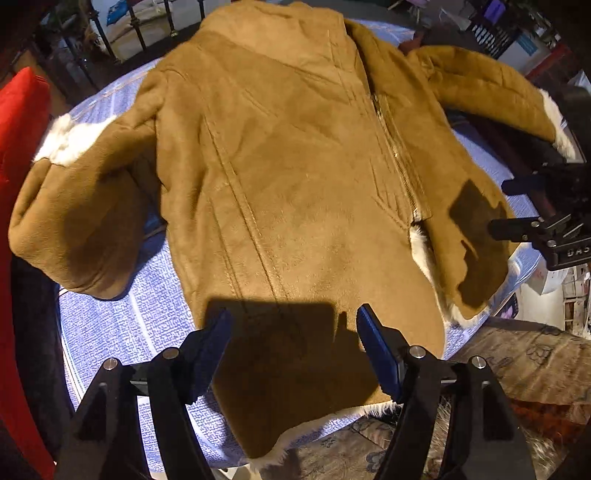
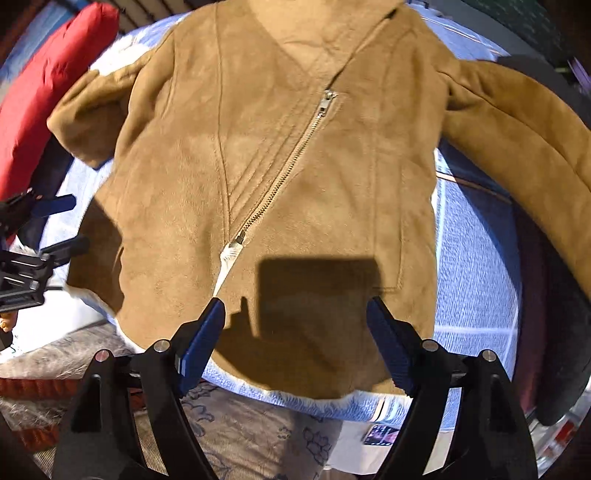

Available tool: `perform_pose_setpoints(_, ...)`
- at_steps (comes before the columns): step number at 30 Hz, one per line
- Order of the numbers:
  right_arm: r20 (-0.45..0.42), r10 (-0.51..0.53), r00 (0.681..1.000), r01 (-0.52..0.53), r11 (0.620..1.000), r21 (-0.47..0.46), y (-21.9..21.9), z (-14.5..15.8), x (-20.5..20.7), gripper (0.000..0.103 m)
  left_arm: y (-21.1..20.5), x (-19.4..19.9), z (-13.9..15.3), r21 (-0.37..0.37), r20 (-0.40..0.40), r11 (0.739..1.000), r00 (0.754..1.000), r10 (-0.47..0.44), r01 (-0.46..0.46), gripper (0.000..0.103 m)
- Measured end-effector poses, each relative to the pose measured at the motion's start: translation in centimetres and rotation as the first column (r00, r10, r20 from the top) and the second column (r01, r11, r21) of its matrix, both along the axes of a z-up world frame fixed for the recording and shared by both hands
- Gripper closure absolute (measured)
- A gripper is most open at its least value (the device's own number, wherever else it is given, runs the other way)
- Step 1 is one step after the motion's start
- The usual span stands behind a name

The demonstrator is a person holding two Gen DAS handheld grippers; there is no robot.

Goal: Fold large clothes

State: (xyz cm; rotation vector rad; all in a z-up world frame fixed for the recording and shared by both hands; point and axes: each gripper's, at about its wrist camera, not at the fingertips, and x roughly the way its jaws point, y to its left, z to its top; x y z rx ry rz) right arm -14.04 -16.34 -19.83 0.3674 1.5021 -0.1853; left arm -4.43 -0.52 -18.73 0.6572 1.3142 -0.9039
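A tan suede jacket [image 1: 288, 177] with white fleece lining lies flat, front up and zipped, on a blue woven cloth [image 1: 110, 325]. Its diagonal zipper [image 2: 291, 162] runs across the chest and both sleeves spread outward. My left gripper [image 1: 293, 325] is open and empty, hovering over the jacket's hem. My right gripper [image 2: 295, 314] is open and empty over the hem on the other side; it also shows in the left wrist view [image 1: 517, 206] at the right edge. The left gripper shows in the right wrist view [image 2: 62, 225] at the left edge.
A red padded item [image 1: 18, 155] lies at the left of the cloth, also in the right wrist view [image 2: 48, 85]. A patterned beige rug [image 2: 258, 435] covers the floor below the table edge. A metal railing [image 1: 140, 29] stands behind.
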Motion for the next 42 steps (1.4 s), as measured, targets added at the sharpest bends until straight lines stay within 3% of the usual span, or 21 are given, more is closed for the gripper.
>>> perform_pose_setpoints(2, -0.049, 0.03, 0.998, -0.032, 0.999, -0.028, 0.6, -1.5, 0.2, 0.024, -0.3, 0.0, -2.6, 0.082, 0.004, 0.997, 1.0, 0.006, -0.006, 0.035)
perform_pose_setpoints(5, -0.155, 0.043, 0.987, -0.049, 0.998, -0.035, 0.9, -4.8, -0.1, 0.024, -0.3, 0.3, -5.1, 0.111, -0.019, 0.994, 1.0, 0.016, -0.014, 0.034)
perform_pose_setpoints(8, -0.241, 0.055, 0.969, -0.078, 0.993, -0.089, 1.5, -7.7, -0.6, 0.01, -0.9, 0.5, -6.0, 0.141, -0.028, 0.99, 0.999, 0.025, -0.021, 0.033)
perform_pose_setpoints(12, -0.271, -0.004, 0.963, -0.018, 0.997, -0.08, 0.6, -9.1, -0.3, 0.005, -1.5, 0.3, -7.0, 0.155, -0.028, 0.988, 0.999, 0.024, -0.019, 0.033)
perform_pose_setpoints(19, -0.303, 0.006, 0.953, -0.02, 0.999, -0.045, -0.6, -9.9, 0.2, 0.005, -1.3, 0.9, -7.2, 0.13, -0.069, 0.991, 0.997, 0.031, -0.022, 0.033)
perform_pose_setpoints(21, -0.299, 0.003, 0.954, -0.018, 0.999, -0.047, -0.9, -9.8, 0.1, 0.005, -1.1, 1.0, -6.2, 0.115, -0.067, 0.993, 0.997, 0.045, -0.037, 0.033)
perform_pose_setpoints(26, -0.298, -0.007, 0.955, -0.013, 0.998, -0.065, -0.7, -9.7, -0.5, 0.005, 1.9, 3.6, 2.0, -0.079, 0.053, 0.988, 0.99, 0.133, -0.129, 0.033)
perform_pose_setpoints(28, -0.301, -0.014, 0.953, -0.008, 0.997, -0.072, 0.0, -9.7, -0.5, 0.005, 3.9, 6.2, 5.6, -0.147, 0.09, 0.968, 0.972, 0.219, -0.204, 0.032)
perform_pose_setpoints(30, -0.304, -0.02, 0.952, -0.004, 0.997, -0.077, 0.3, -9.9, -0.3, 0.005, 5.7, 9.3, 8.6, -0.185, 0.178, 0.942, 0.933, 0.312, -0.28, 0.03)
perform_pose_setpoints(32, -0.305, -0.025, 0.952, 0.0, 0.997, -0.082, 0.7, -9.9, -0.1, 0.005, 7.1, 13.2, 10.2, -0.171, 0.267, 0.917, 0.879, 0.396, -0.361, 0.028)
perform_pose_setpoints(34, -0.306, -0.027, 0.952, 0.001, 0.996, -0.087, 0.8, -9.7, -0.3, 0.005, 8.2, 17.1, 9.9, -0.135, 0.29, 0.896, 0.848, 0.444, -0.423, 0.028)
perform_pose_setpoints(36, -0.307, -0.03, 0.951, 0.002, 0.996, -0.091, 0.9, -9.7, -0.2, 0.005, 8.1, 20.4, 7.9, -0.042, 0.272, 0.894, 0.856, 0.439, -0.446, 0.032)
perform_pose_setpoints(39, -0.31, -0.037, 0.95, 0.009, 0.996, -0.093, 0.7, -8.7, -1.0, 0.005, 6.5, 22.5, 5.1, 0.002, 0.235, 0.908, 0.883, 0.407, -0.419, 0.035)
perform_pose_setpoints(42, -0.307, -0.058, 0.95, 0.031, 0.995, -0.094, 0.8, -8.5, -1.3, 0.005, 4.6, 23.7, 1.2, 0.086, 0.203, 0.899, 0.891, 0.407, -0.43, 0.037)
